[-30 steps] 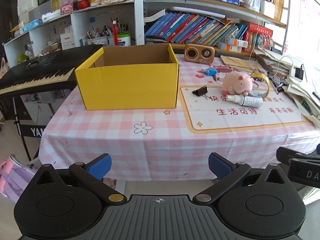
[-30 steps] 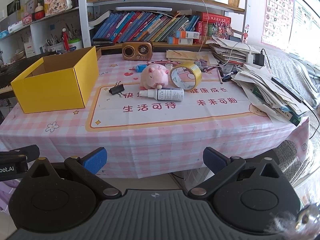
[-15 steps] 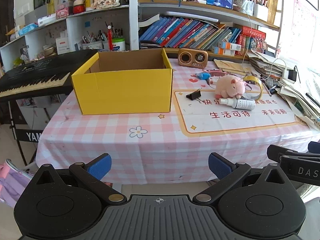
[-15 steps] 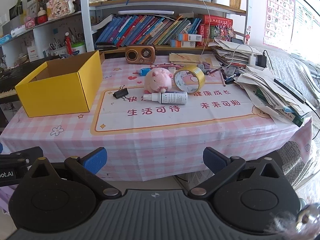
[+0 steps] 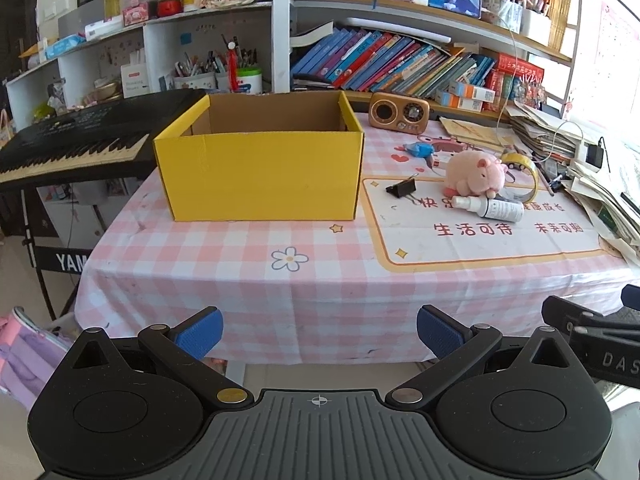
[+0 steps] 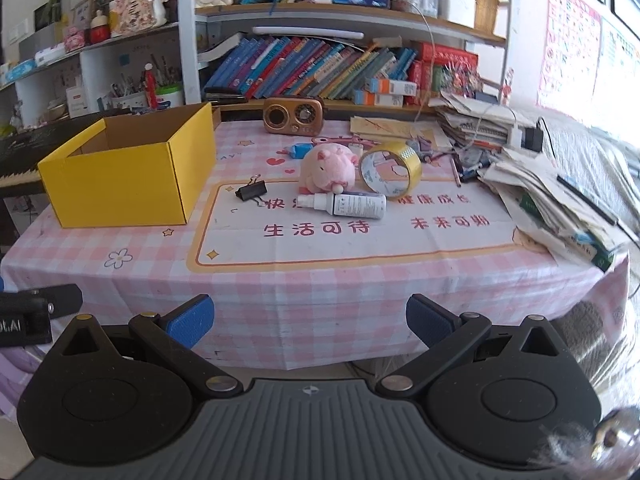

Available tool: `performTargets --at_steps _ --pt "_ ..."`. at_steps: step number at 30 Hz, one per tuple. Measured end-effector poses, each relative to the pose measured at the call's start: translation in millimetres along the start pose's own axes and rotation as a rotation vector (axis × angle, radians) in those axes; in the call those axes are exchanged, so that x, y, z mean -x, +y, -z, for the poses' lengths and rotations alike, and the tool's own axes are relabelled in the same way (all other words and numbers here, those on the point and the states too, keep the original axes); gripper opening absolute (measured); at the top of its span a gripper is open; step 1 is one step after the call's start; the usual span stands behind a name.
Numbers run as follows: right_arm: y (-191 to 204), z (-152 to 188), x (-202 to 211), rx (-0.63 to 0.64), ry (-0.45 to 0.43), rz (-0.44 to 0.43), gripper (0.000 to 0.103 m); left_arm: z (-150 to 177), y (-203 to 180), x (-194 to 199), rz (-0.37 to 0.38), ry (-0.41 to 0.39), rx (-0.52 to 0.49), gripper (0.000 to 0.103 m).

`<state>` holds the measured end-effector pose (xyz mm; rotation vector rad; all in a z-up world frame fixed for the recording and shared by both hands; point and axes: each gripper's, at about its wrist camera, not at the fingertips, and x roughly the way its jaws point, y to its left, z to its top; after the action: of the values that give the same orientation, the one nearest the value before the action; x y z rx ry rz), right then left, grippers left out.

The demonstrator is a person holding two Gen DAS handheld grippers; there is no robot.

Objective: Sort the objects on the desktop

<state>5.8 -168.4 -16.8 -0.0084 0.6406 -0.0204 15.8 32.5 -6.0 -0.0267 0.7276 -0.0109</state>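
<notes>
Four loose items: counted on the printed mat to the right of the yellow box.
Plush pig: one, pink, soft and rounded, seen well right of the box.
Spray bottle: one, white smooth cylinder, laid on its side just in front of the pig.
Tape roll: one, glossy yellow ring stood on edge, beyond the pig from the box.
Binder clip: one, black metal, between the box and the pig.
Yellow box: one, open-topped cardboard, matte brown inside, set on the pink checked tablecloth.
Radio: one, brown, rounded, behind the box's far right corner.
Left gripper: jaws spread wide, nothing between the ribbed blue pads, held short of the table edge in front of the box.
Right gripper: jaws spread wide, nothing held, facing the mat.
Change: the table is seen closer and lower than half a second ago; all items lie where they were.
</notes>
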Motion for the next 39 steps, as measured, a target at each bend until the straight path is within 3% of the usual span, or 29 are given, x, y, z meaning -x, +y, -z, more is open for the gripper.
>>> performTargets --at_steps 20,39 --pt "-26.5 -8.0 -20.0 -0.065 0.005 0.002 0.103 -13.2 -24.3 -22.2 0.036 0.002 -0.046 0.103" --pt "-105.1 -55.6 -89.4 -0.051 0.037 -0.034 0.103 -55.8 -100.1 -82.3 0.051 0.022 -0.014 0.103"
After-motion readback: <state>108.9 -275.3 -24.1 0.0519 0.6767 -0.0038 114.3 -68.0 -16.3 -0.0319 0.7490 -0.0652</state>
